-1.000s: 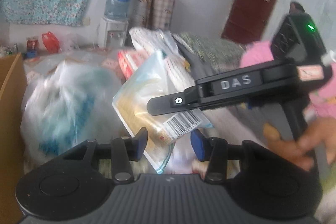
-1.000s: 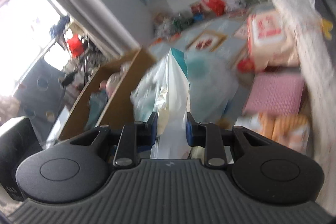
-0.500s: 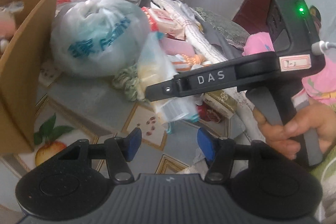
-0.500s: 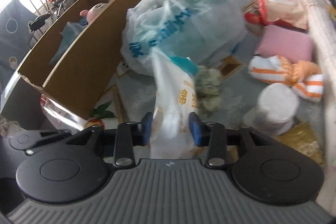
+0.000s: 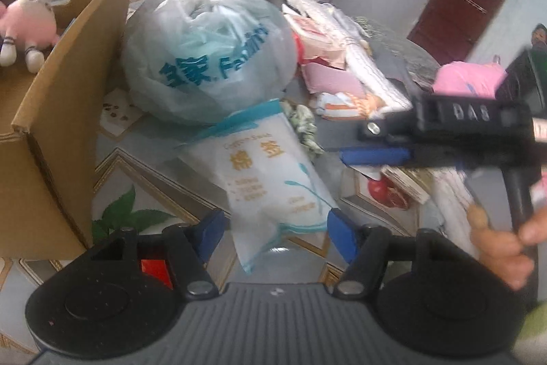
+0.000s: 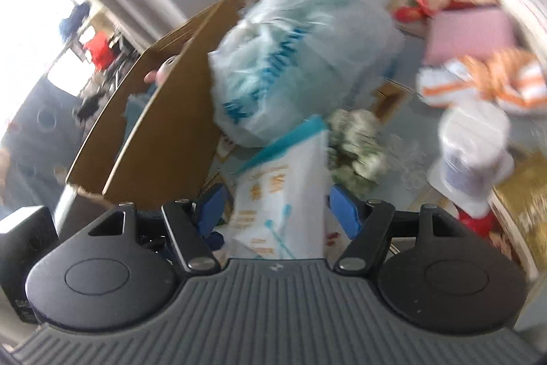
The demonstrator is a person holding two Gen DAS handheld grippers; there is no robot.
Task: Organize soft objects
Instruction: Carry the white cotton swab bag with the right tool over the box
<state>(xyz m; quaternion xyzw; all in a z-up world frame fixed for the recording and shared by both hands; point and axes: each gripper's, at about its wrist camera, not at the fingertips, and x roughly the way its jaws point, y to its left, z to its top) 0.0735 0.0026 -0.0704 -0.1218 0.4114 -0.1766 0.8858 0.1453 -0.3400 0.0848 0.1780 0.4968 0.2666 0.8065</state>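
Both hand-held grippers [image 5: 275, 228] [image 6: 277, 206] tilted downward, jaws apart

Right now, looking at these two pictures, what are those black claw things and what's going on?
They are hand-held grippers, one in each of a person's hands, each with a camera looking along its blue-padded fingers. One picture is from the left gripper, the other from the right gripper. In the left view you also see the right gripper from the side, held by a hand. On the patterned table lie a cotton-swab packet, a big plastic bag, towels and a cardboard box with a pink plush toy. Both grippers' jaws have just been opening; the packet lies between them, unpinched. Nothing is held.
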